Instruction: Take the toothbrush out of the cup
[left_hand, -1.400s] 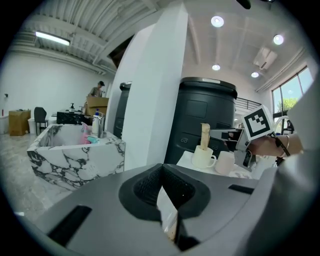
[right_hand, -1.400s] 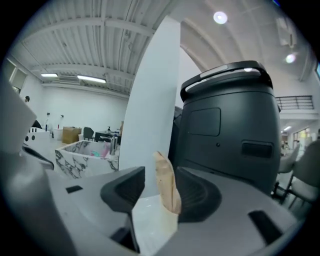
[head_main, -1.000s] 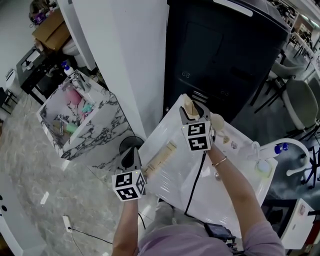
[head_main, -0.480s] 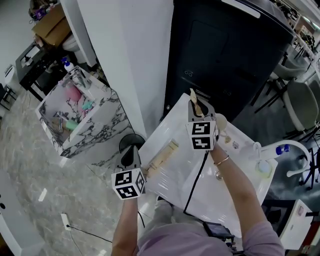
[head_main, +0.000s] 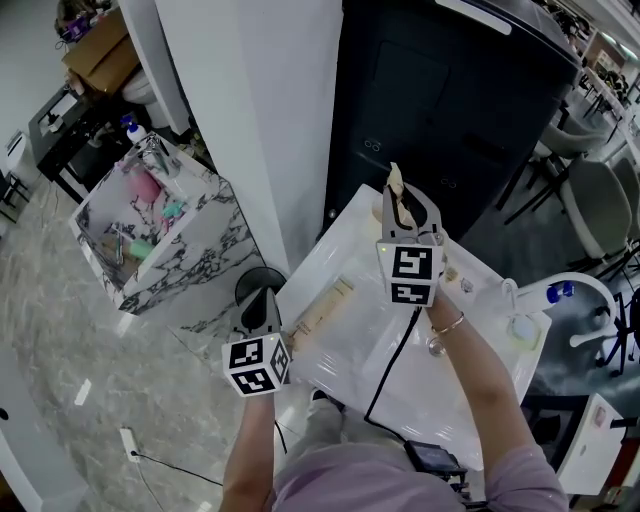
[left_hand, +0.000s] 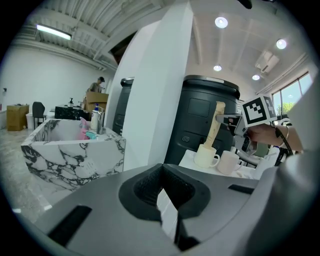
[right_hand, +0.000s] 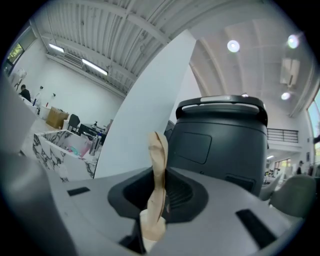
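A toothbrush (head_main: 396, 190) in a tan paper wrapper stands upright between the jaws of my right gripper (head_main: 408, 205), which are closing and pressing on it. In the left gripper view the toothbrush (left_hand: 216, 125) hangs with its lower end just over the left one of two white cups (left_hand: 206, 156). The right gripper view shows the wrapper (right_hand: 157, 175) pinched between that gripper's pads. My left gripper (head_main: 265, 302) rests at the white table's left edge, jaws together, with nothing in them.
A second white cup (left_hand: 230, 162) stands next to the first. A long tan box (head_main: 322, 312) lies on the white table (head_main: 350, 355). A big black bin (head_main: 450, 90) stands behind, a marble basin (head_main: 150, 235) to the left, a pump bottle (head_main: 555, 295) at the right.
My right gripper closed on the toothbrush and rose with it, drawing it up out of the cup. The left gripper stayed where it was.
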